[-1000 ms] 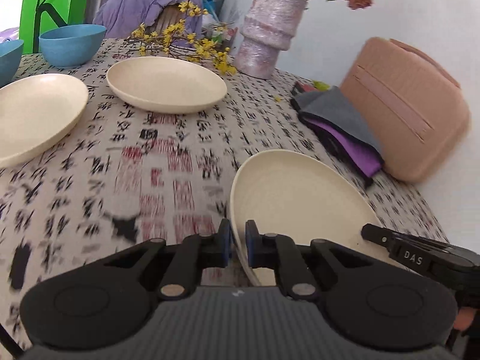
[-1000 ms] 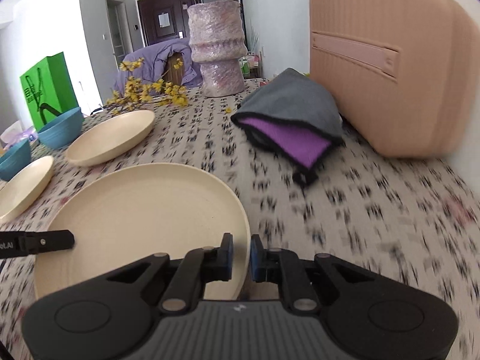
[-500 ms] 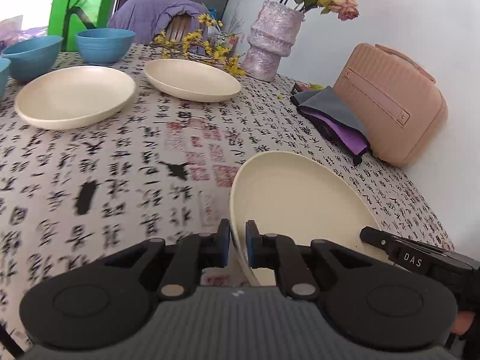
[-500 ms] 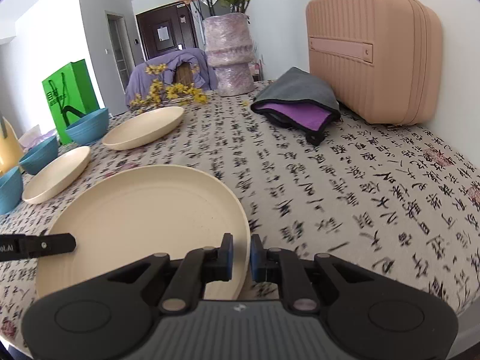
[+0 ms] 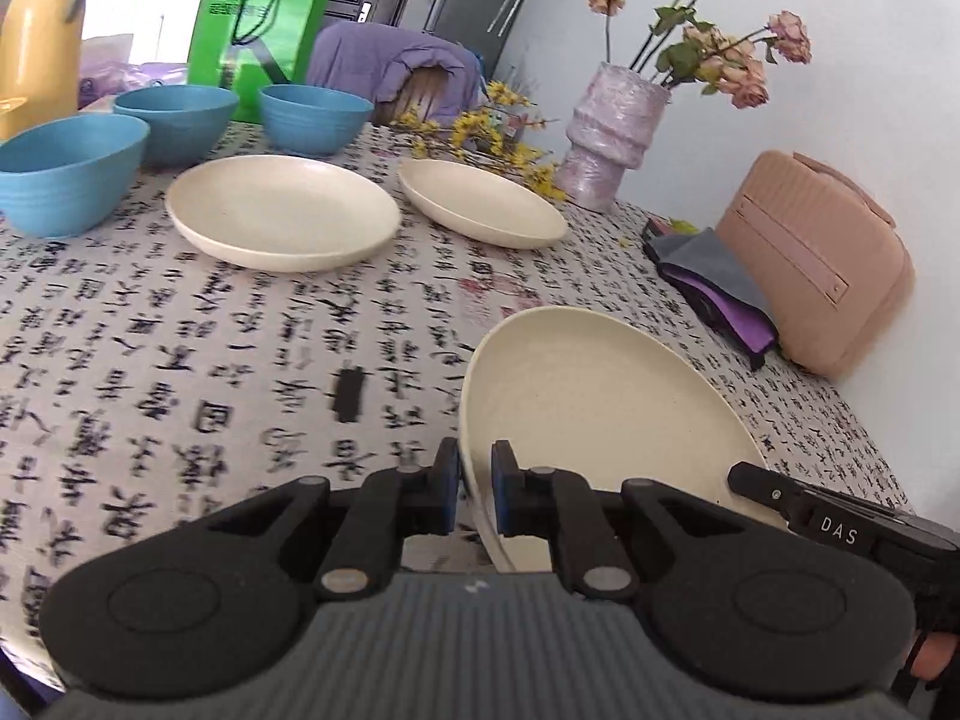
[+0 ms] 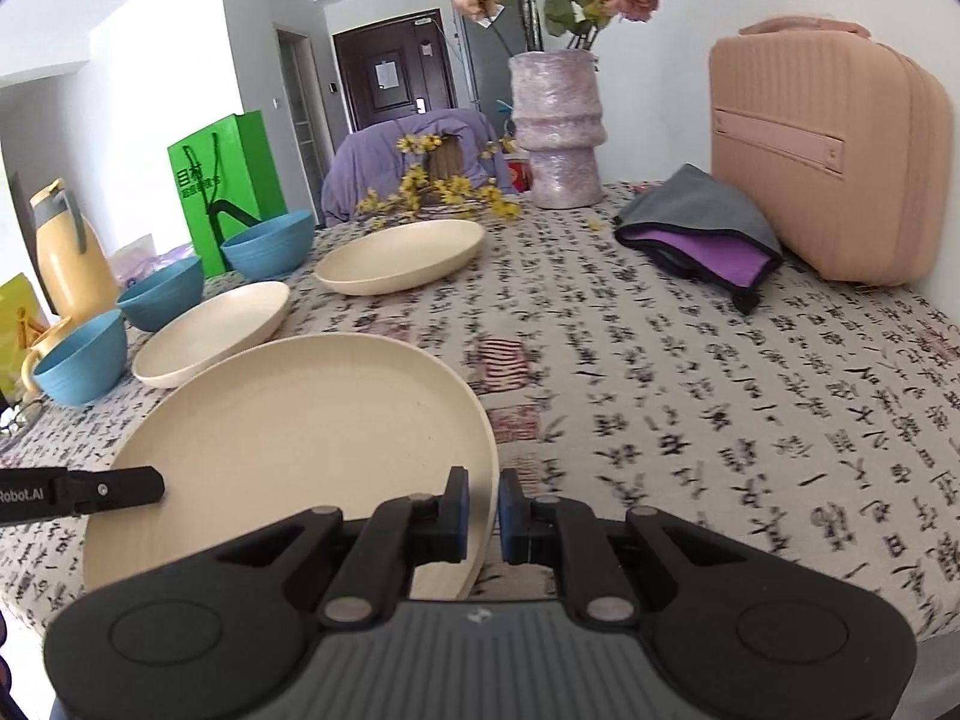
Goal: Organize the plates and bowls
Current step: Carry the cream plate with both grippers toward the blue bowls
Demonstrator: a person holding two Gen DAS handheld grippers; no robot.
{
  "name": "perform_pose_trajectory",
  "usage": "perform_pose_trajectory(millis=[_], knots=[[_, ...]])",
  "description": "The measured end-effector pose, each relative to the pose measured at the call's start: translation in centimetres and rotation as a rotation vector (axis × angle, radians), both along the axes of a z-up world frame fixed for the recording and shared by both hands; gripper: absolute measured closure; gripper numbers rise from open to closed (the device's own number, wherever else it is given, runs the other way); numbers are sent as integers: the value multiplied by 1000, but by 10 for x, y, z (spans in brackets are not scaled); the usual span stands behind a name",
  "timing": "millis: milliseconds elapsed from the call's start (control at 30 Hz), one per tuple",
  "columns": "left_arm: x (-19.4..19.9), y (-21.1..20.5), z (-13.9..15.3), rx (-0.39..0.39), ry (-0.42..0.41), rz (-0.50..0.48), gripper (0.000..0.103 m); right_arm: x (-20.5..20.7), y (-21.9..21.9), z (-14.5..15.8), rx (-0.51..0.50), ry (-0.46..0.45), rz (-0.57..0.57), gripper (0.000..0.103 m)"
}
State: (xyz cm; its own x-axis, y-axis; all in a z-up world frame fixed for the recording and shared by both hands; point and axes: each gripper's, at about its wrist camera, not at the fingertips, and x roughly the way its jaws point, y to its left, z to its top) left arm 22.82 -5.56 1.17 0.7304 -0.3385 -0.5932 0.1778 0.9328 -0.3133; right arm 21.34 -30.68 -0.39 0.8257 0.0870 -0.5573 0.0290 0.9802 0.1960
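Observation:
A cream plate (image 5: 594, 402) (image 6: 294, 438) hangs just above the patterned tablecloth, carried by both grippers. My left gripper (image 5: 476, 489) is shut on its left rim, and my right gripper (image 6: 482, 507) is shut on its right rim. Each gripper's tip shows in the other's view at the plate's far side. Two more cream plates (image 5: 282, 219) (image 5: 480, 201) lie further back on the table. Three blue bowls (image 5: 66, 180) (image 5: 174, 120) (image 5: 315, 117) stand at the far left, also in the right wrist view (image 6: 81, 363).
A lilac vase (image 5: 612, 144) with dried roses, yellow flower sprigs (image 5: 480, 138), a grey-purple folded cloth (image 6: 702, 234) and a pink case (image 6: 822, 150) line the right side. A green bag (image 5: 258, 18) and a yellow jug (image 6: 66, 252) stand behind the bowls.
Both grippers have drawn back toward the near table edge with the plate held between them; the bowls, green bag and jug have come into view.

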Motion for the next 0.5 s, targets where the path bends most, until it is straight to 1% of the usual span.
perform_pose_trajectory(millis=[167, 400, 500], knots=[[2, 22, 4, 14, -2, 12, 92, 6, 21, -4, 17, 3, 21, 93], [7, 52, -3, -13, 27, 57, 91, 16, 52, 1, -7, 5, 56, 93], [7, 65, 1, -19, 3, 67, 91, 20, 64, 4, -20, 8, 68, 93]])
